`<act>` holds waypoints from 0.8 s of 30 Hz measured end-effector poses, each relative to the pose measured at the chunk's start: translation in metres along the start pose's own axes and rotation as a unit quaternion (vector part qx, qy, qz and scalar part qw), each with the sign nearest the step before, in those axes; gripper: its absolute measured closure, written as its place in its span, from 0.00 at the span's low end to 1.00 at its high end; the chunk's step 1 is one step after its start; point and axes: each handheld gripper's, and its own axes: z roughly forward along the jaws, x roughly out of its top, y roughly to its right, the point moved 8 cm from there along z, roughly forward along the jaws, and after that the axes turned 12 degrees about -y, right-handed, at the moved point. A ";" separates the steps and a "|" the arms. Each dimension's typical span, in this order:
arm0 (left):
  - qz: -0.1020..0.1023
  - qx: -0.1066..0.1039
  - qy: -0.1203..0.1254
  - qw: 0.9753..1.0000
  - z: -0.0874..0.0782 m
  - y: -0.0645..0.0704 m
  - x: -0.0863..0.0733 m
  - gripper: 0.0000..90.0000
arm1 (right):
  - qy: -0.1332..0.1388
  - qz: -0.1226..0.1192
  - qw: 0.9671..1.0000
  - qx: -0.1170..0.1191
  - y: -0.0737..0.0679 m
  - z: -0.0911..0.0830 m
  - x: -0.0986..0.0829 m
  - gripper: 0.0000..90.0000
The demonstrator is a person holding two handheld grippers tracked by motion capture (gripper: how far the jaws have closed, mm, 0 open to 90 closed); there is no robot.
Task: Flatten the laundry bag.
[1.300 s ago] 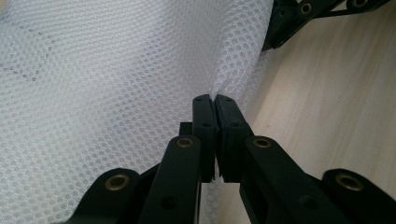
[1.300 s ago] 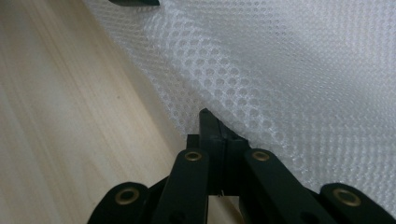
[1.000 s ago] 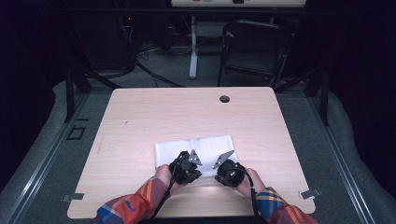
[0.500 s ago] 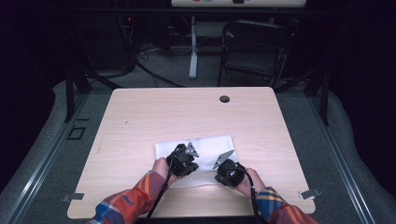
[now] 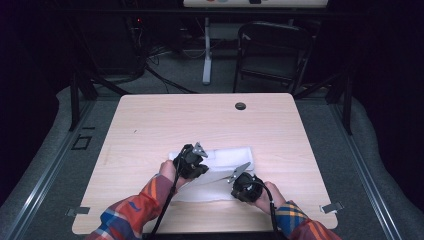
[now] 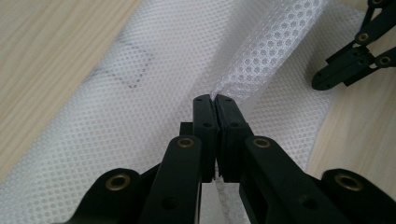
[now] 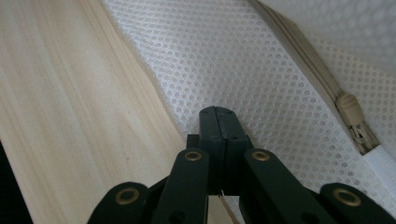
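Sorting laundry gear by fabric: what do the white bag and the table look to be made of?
White bag: looks like synthetic mesh, judging by its even tiny holes; a beige zipper runs along it. Table: pale wood-grain top, matte, possibly laminate rather than solid wood.

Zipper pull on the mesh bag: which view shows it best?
The right gripper view: the zipper pull sits close and sharp at the end of its track. The left gripper view gives bare mesh bag; in the high view it is too small to make out.
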 end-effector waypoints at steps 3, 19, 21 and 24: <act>-0.004 0.003 0.003 1.000 -0.002 -0.004 0.001 0.98 | 0.002 0.001 1.000 0.001 -0.001 0.000 0.000 1.00; -0.011 0.041 0.019 0.999 -0.019 -0.029 0.022 0.98 | -0.010 -0.002 1.000 0.008 -0.007 -0.002 -0.006 1.00; -0.009 0.046 0.021 0.999 -0.022 -0.033 0.025 0.98 | -0.010 -0.002 1.000 0.012 -0.009 -0.002 -0.007 1.00; -0.008 0.056 0.021 0.998 -0.026 -0.039 0.029 0.98 | -0.007 0.000 1.000 0.018 -0.011 -0.002 -0.008 1.00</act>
